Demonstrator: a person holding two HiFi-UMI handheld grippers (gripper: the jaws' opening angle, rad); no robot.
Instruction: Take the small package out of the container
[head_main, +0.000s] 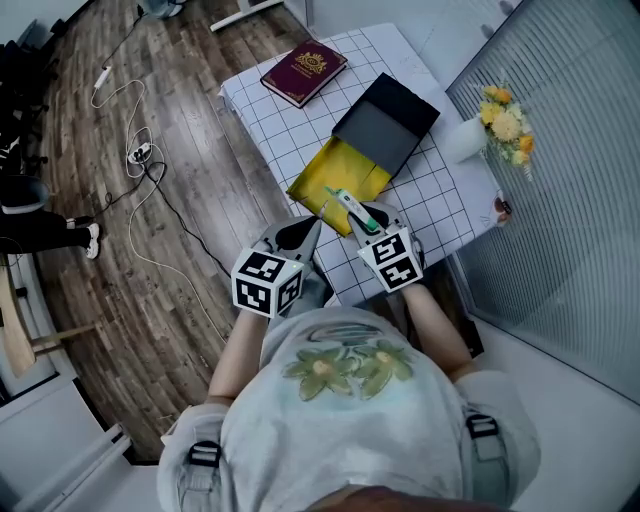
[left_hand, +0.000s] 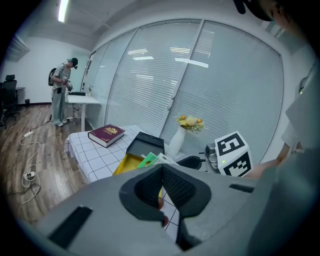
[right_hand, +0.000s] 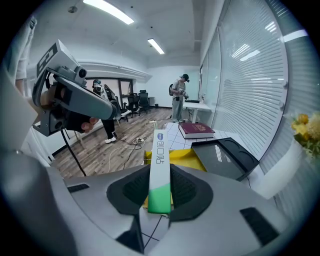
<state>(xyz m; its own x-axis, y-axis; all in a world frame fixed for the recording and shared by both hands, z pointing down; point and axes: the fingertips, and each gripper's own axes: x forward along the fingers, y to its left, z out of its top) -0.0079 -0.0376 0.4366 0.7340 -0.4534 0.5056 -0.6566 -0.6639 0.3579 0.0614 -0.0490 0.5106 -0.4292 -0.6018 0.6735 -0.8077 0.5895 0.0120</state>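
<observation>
**Package pinched in the right gripper, near the yellow box**

My right gripper is clamped on the small package, a slim white-and-green carton, with one pad on each broad face. The green end sits between the jaws. The white end carries blue print that I can't read from here. Its long axis runs straight out along the jaws, and the white end points away from me toward the yellow box, about over that box's near edge.

My left gripper hangs just beside the right one, its jaws pressed together at the tips with nothing between them.

A black lid lies against the far side of the yellow box. On the grid-patterned tablecloth beyond is a maroon book with a gold emblem, its lettering too small to read. A white vase of yellow flowers stands to the right.
</observation>
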